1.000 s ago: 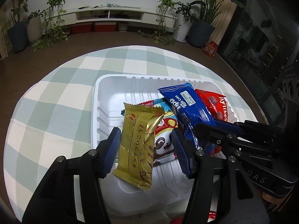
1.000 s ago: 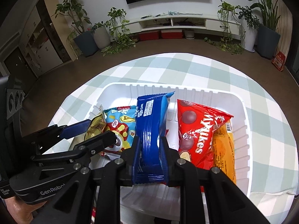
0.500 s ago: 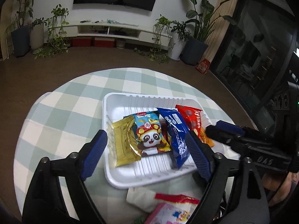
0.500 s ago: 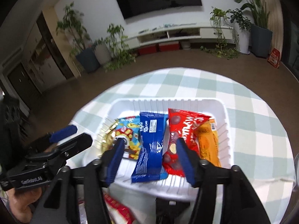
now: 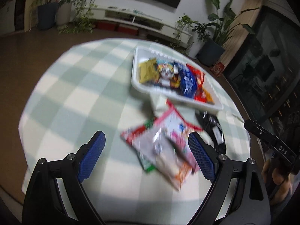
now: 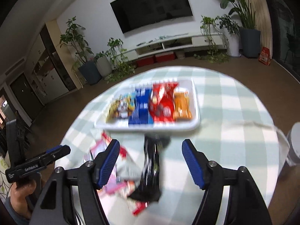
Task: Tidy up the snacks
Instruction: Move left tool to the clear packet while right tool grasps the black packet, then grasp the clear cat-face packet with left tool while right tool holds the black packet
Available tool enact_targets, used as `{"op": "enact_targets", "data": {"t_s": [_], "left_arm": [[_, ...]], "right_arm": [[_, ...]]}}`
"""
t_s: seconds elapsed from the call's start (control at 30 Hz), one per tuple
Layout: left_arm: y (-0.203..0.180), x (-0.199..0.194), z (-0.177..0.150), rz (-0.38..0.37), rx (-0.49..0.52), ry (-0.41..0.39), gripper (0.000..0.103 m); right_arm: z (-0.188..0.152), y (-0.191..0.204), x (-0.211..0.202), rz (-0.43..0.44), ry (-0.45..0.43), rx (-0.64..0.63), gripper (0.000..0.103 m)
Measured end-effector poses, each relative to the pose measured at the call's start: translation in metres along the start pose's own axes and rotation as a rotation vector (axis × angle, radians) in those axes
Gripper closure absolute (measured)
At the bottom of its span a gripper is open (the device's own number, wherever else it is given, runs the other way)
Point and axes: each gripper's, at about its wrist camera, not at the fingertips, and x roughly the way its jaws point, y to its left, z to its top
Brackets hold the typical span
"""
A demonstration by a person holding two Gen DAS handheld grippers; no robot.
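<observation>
A white tray (image 5: pixel 198 105) (image 6: pixel 195 110) on the checked round table holds a gold packet (image 5: pixel 147 71), a panda packet (image 6: pixel 123 106), a blue packet (image 6: pixel 141 110), a red packet (image 6: pixel 161 103) and an orange packet (image 6: pixel 181 106) side by side. In front of the tray lie a pile of pink and silver packets (image 5: pixel 165 146) (image 6: pixel 116 170) and a black packet (image 6: pixel 151 170) (image 5: pixel 213 129). My left gripper (image 5: pixel 146 157) is open and empty above the pile. My right gripper (image 6: pixel 151 165) is open and empty above the black packet. Both views are blurred.
The table edge (image 5: pixel 26 116) curves close on the left. A white round object (image 6: pixel 294 144) stands at the table's right edge. A white card or box (image 5: pixel 159 101) lies against the tray's near side. Plants and a TV bench stand far behind.
Both grippers let go of their packets, gold and blue, into the tray, opened wide and pulled back and up. The loose packets in front of the tray have come into view.
</observation>
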Motion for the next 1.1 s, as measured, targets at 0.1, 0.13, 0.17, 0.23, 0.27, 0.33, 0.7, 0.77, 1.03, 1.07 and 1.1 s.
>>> {"op": "enact_targets", "data": {"t_s": [0.1,0.13,0.17,0.23,0.27,0.33,0.7,0.77,1.03,1.07,1.1], "left_arm": [[-0.003,0.005,-0.026,0.031,-0.038,0.034,0.013],[-0.005,0.008,-0.031,0.040,-0.043,0.049,0.013],[-0.009,0.008,-0.033,0.041,-0.043,0.049,0.013],[-0.022,0.010,-0.036,0.067,-0.016,0.024,0.013],[-0.024,0.012,-0.037,0.092,-0.010,0.026,0.013],[-0.026,0.019,-0.036,0.124,-0.036,0.052,0.013],[-0.033,0.048,-0.028,0.206,-0.012,0.099,0.014],[-0.033,0.050,-0.025,0.205,0.016,0.109,0.016],[-0.018,0.041,-0.030,0.198,0.120,0.186,0.018],[-0.016,0.038,-0.033,0.191,0.129,0.188,0.019],[-0.016,0.032,-0.037,0.161,0.144,0.185,0.019]], "right_arm": [[-0.011,0.001,0.006,-0.017,0.029,0.010,0.032],[-0.012,0.002,0.008,-0.016,0.036,0.008,0.032],[-0.013,0.003,0.008,-0.016,0.033,-0.001,0.032],[-0.016,0.007,0.011,-0.046,0.021,-0.033,0.032],[-0.018,0.007,0.011,-0.051,0.021,-0.039,0.033],[-0.023,0.005,0.018,-0.056,0.038,-0.043,0.037],[-0.026,-0.010,0.054,-0.063,0.158,-0.016,0.048],[-0.028,-0.008,0.054,-0.074,0.167,-0.037,0.048],[-0.037,0.004,0.051,-0.128,0.186,-0.144,0.051],[-0.038,0.006,0.051,-0.127,0.191,-0.153,0.052],[-0.041,0.006,0.050,-0.122,0.198,-0.159,0.052]]}}
